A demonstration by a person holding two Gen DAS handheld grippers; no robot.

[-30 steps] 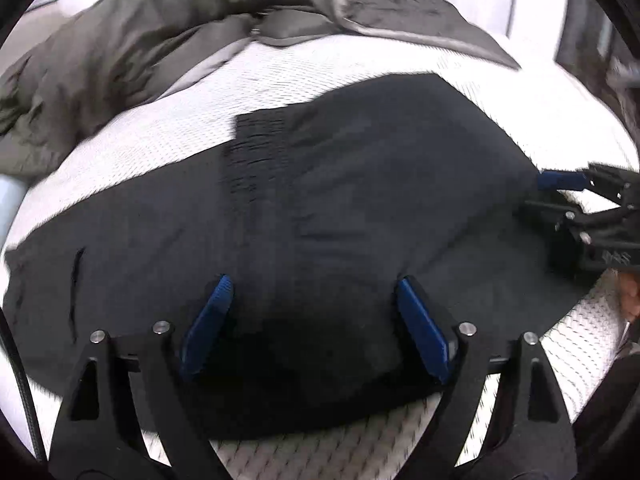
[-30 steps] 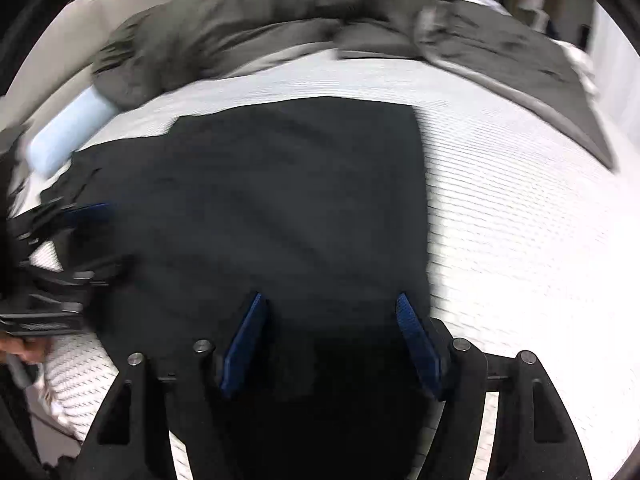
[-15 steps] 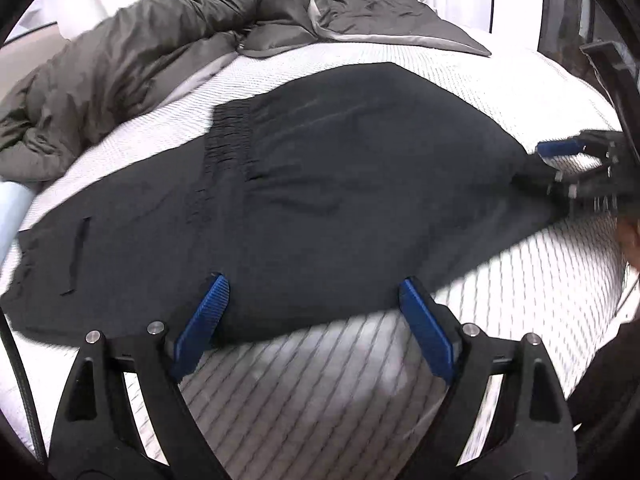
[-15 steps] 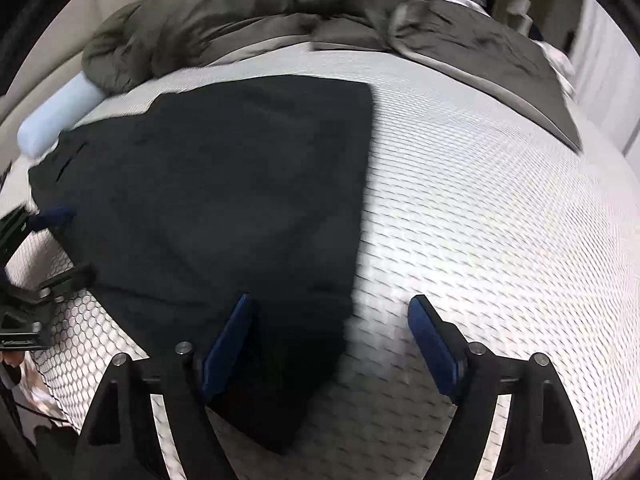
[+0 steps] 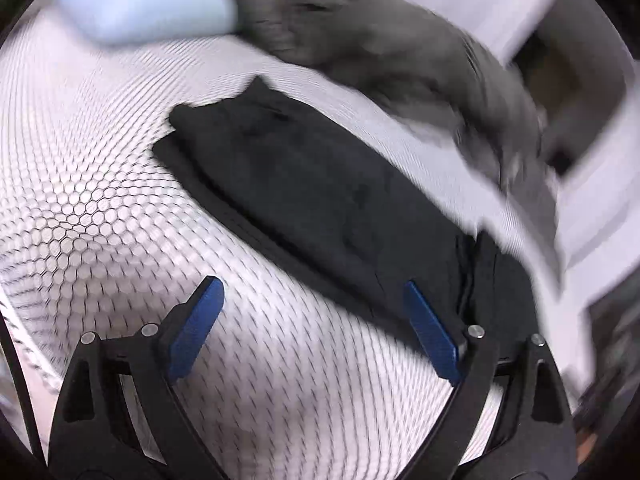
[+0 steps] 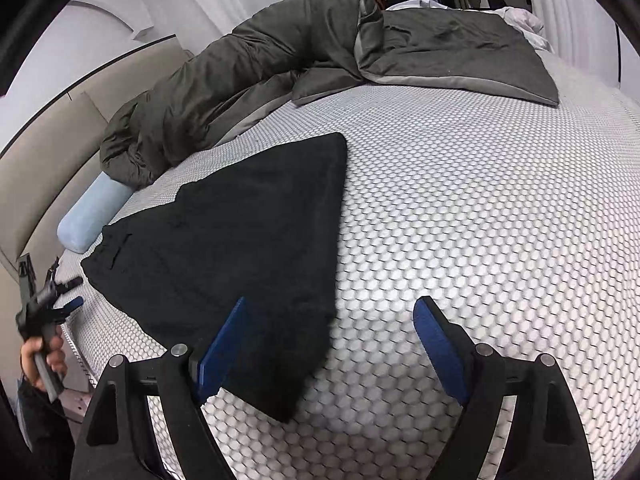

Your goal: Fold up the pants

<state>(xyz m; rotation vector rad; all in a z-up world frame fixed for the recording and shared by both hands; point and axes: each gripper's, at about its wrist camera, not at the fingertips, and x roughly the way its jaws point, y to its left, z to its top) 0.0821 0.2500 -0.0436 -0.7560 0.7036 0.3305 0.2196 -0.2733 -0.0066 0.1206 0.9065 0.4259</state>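
In the right wrist view, at the far left edge, a hand (image 6: 42,360) grips the handle of the left gripper (image 6: 66,294), which juts in over the mattress edge with its blue tips apart and nothing between them. Above it a pale blue bolster (image 6: 90,216) lies against the beige headboard (image 6: 44,168). Right of that, the black pants (image 6: 240,248) lie folded flat on the white honeycomb mattress (image 6: 480,220), narrowing to a corner at frame centre. A grey duvet (image 6: 280,60) is heaped across the top.

At the bottom, the right gripper (image 6: 330,344) points down at the bed; its jaws are opening, spread wide, the left pad over the pants' near edge, the right over bare mattress, gripping nothing.

The left wrist view is blurred. The left gripper (image 5: 316,328) tilts down, jaws spread and empty over bare mattress (image 5: 100,208); the pants (image 5: 320,200) run diagonally from centre to lower right, behind its right pad.
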